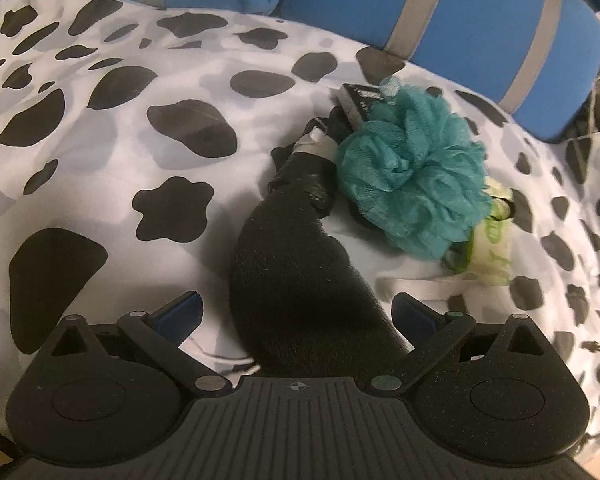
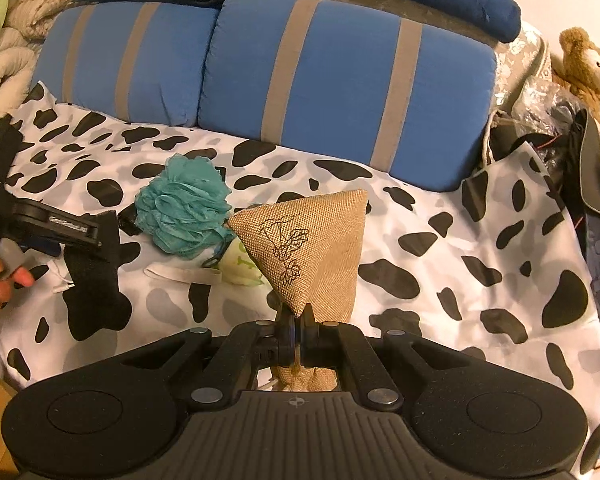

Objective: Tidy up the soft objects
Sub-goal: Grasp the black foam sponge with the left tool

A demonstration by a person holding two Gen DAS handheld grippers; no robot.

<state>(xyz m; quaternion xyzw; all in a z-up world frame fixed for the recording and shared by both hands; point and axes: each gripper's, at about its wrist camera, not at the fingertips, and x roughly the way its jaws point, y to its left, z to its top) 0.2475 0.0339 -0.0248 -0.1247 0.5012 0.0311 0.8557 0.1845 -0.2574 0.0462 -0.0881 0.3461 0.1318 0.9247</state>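
Burlap pouch (image 2: 308, 240), tan and woven with a black line drawing on it, hangs pinched by its lower corner in the right gripper (image 2: 298, 322), whose jaws are clamped together on the cloth, in front of the teal mesh bath pouf (image 2: 182, 210). Left of that pouf, the left gripper (image 1: 296, 312) hangs with its blue pads spread wide apart over a black sock (image 1: 300, 280) lying on the cow-print bedsheet (image 1: 100, 160). Behind the pouf stand two blue pillows with grey stripes (image 2: 340, 80).

The bed was covered by a cow-print sheet (image 2: 420, 240); two blue, tan-striped pillows (image 2: 340, 80) were propped behind.
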